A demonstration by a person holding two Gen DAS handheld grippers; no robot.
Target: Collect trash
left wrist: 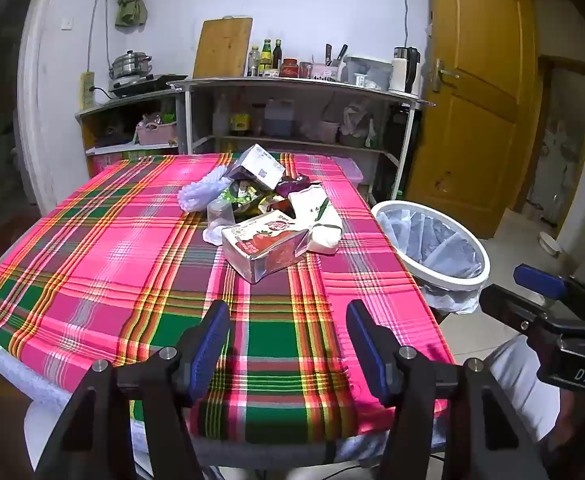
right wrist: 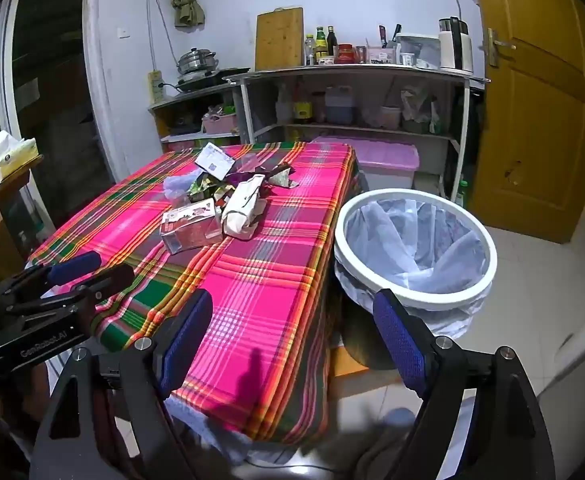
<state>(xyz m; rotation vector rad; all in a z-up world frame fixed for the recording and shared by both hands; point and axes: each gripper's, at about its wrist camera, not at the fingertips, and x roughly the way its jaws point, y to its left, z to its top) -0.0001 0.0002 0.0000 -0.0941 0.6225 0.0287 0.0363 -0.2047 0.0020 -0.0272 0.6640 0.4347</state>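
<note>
Nearest to me are my own blue-padded tongs: the left gripper (left wrist: 288, 344) hangs over the near edge of the plaid tablecloth (left wrist: 112, 248), its two pads spread wide with nothing between them, and the right gripper (right wrist: 292, 344) sits just off the table's right side, likewise spread and empty. Going left to right across the table, the near half of the cloth is bare, then the trash heap lies past the middle, toward the far end: a crumpled clear bag (left wrist: 198, 194) and a plastic cup (left wrist: 220, 216) on its left, a grey box (left wrist: 258, 166) at the back, a red-and-white carton (left wrist: 266, 246) at the front, and a white pouch (left wrist: 318, 220) leaning against the carton's right side. Right of the table, on the floor and touching its edge, stands the white bin (right wrist: 414, 248) with its liner open. The carton is the closest piece and lies almost straight ahead of my left tongs, its long axis running left to right across my line of reach, so I judge the left hand better placed to take it across the short side, while the right hand is nearer the bin.
</note>
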